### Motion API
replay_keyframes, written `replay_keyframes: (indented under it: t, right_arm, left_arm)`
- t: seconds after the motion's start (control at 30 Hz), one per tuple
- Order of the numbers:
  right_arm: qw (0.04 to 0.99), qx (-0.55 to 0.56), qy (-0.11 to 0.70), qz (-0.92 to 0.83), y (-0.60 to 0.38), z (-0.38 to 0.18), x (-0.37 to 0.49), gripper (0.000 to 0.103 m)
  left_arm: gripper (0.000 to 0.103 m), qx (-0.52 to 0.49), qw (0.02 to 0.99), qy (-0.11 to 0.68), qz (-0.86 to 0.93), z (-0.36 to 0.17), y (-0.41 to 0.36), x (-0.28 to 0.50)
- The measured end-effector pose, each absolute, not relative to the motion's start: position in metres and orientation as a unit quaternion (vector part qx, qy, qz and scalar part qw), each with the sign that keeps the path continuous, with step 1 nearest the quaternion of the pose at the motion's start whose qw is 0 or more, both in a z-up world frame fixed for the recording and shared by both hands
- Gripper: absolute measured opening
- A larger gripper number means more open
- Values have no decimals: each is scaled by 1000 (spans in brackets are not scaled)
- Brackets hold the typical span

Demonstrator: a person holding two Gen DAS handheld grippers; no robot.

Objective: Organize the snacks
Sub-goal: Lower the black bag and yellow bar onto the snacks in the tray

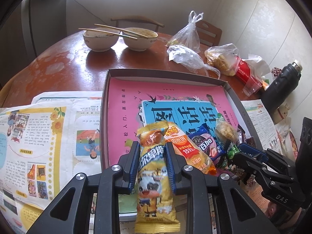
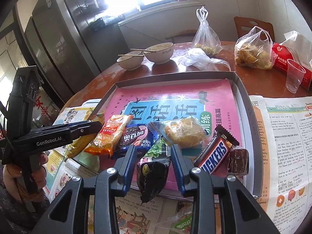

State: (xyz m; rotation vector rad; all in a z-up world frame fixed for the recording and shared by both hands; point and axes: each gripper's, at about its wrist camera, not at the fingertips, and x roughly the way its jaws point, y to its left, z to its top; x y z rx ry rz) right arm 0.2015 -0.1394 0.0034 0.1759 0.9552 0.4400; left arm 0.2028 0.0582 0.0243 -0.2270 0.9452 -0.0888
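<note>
My left gripper (image 1: 152, 146) is shut on a yellow snack packet with a cartoon cow (image 1: 153, 175) and holds it at the near edge of the grey tray (image 1: 233, 95). My right gripper (image 2: 154, 150) is shut on a dark green-pea snack packet (image 2: 156, 163) at the tray's near edge. In the tray, on a pink book (image 2: 175, 95), lie an orange rice-cracker packet (image 2: 111, 136), a blue cookie packet (image 2: 136, 138), a clear-wrapped pastry (image 2: 185, 132), a Snickers bar (image 2: 214, 154) and a brown wrapped sweet (image 2: 238, 161).
Two bowls with chopsticks (image 1: 120, 39) stand at the back of the round wooden table (image 1: 64, 64). Plastic bags of food (image 2: 253, 52), a red packet (image 2: 282, 58), a plastic cup (image 2: 294, 76) and a black flask (image 1: 280, 85) stand at the right. Newspapers (image 1: 39, 132) flank the tray.
</note>
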Motion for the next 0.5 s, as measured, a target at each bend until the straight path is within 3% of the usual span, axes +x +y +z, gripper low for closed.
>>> replay_keyframes:
  t: [0.5]
  right_arm:
    - [864,89,449,211,-141,10,197,40]
  left_arm:
    - [37,-104,886,451,-30,29,63,198]
